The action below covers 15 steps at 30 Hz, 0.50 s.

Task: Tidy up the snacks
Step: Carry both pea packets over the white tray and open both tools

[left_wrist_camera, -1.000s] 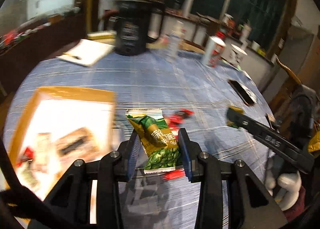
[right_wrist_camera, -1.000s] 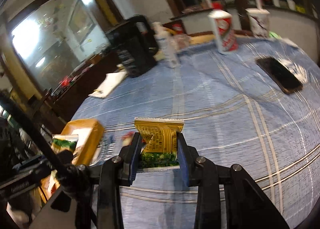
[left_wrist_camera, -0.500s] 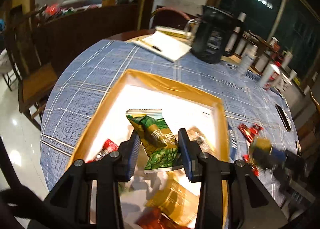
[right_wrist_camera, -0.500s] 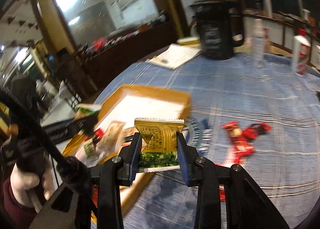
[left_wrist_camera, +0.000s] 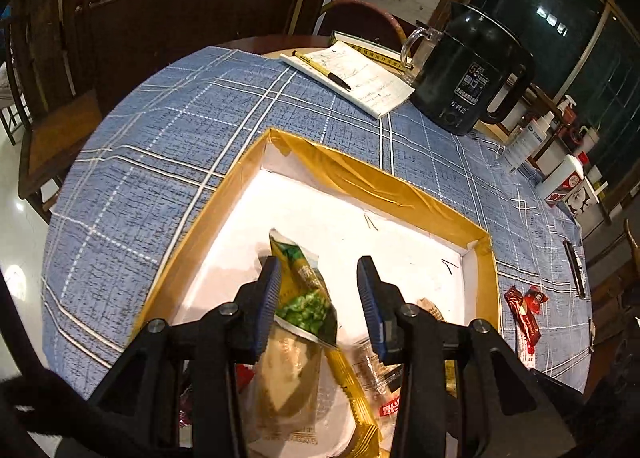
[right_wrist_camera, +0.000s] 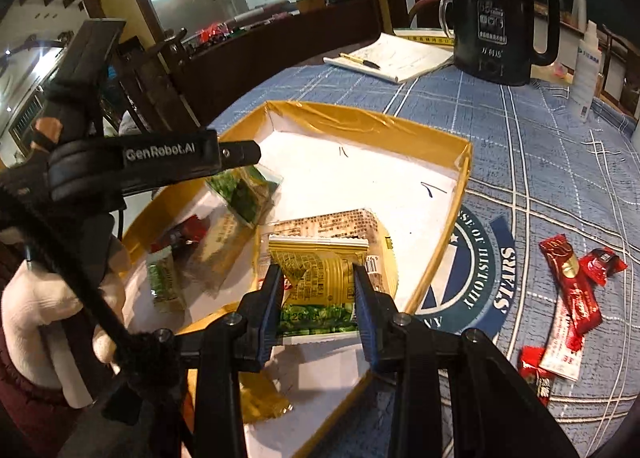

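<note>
in the left wrist view the left gripper point(left_wrist_camera: 318, 290) hangs over the gold-rimmed box point(left_wrist_camera: 384, 182) on the blue checked tablecloth point(left_wrist_camera: 168, 146). its jaws stand apart, and a green pea packet point(left_wrist_camera: 306, 294) leans against the left finger only, tilted, clear of the right finger; nothing presses it from both sides. under it, low in the frame, lie a tan wrapped snack point(left_wrist_camera: 288, 374) and a gold sachet point(left_wrist_camera: 356, 398) on the box's white floor.

in the right wrist view the right gripper point(right_wrist_camera: 316, 294) has narrow jaws pinching a yellow-and-green packet point(right_wrist_camera: 320, 278) between both pads, held over the lower right part of the box point(right_wrist_camera: 360, 118). the left tool shows at the upper left of that frame with its packet point(right_wrist_camera: 244, 194) hanging just below its tip. a white-gloved hand point(right_wrist_camera: 36, 322) is at the lower left. red snack sticks point(right_wrist_camera: 572, 290) lie on the cloth at the right, outside the box. a black kettle point(right_wrist_camera: 500, 14) and a notepad point(right_wrist_camera: 392, 56) sit at the top.
</note>
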Tool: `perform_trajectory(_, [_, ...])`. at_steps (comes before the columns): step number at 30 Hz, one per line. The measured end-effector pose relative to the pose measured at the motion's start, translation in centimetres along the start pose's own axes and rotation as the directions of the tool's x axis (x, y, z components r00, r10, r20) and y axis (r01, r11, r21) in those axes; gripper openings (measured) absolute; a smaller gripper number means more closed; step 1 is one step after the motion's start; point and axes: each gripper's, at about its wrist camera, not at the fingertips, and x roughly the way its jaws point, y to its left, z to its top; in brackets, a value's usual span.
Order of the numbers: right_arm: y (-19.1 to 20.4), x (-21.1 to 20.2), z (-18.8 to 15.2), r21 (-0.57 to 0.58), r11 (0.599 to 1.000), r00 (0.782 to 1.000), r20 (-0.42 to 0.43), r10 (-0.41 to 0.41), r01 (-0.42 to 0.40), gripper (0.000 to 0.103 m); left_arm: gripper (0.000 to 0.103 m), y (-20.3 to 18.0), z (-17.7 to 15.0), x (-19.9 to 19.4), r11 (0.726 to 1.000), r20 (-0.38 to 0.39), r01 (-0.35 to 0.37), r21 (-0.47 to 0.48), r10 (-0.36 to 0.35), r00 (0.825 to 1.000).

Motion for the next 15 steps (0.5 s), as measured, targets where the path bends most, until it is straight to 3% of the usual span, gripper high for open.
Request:
perform_trajectory(6, [0.8, 0.3, 0.3, -0.018, 1.0, 1.0, 0.028, -0.007, 0.007, 0.037, 0.046, 0.2, -0.3, -1.3, 1.0, 0.041, 0.001, -0.014, -0.001, 0.999])
perform_trajectory(8, [1.5, -0.2, 0.1, -0.051, 0.998, 0.999, 0.047, -0.02, 0.023, 0.042, 0.047, 0.1, -0.5, -2.0, 1.0, 0.054, 0.015, -0.024, -0.014, 0.998])
perform_trajectory(15, [4.4, -3.7, -2.7, -0.15, 0.988, 0.997, 0.069, -0.031, 0.041, 0.046, 0.052, -1.0, -2.8, -6.2, 0.999, 0.124, 0.051, -0.014, -0.049, 0.991])
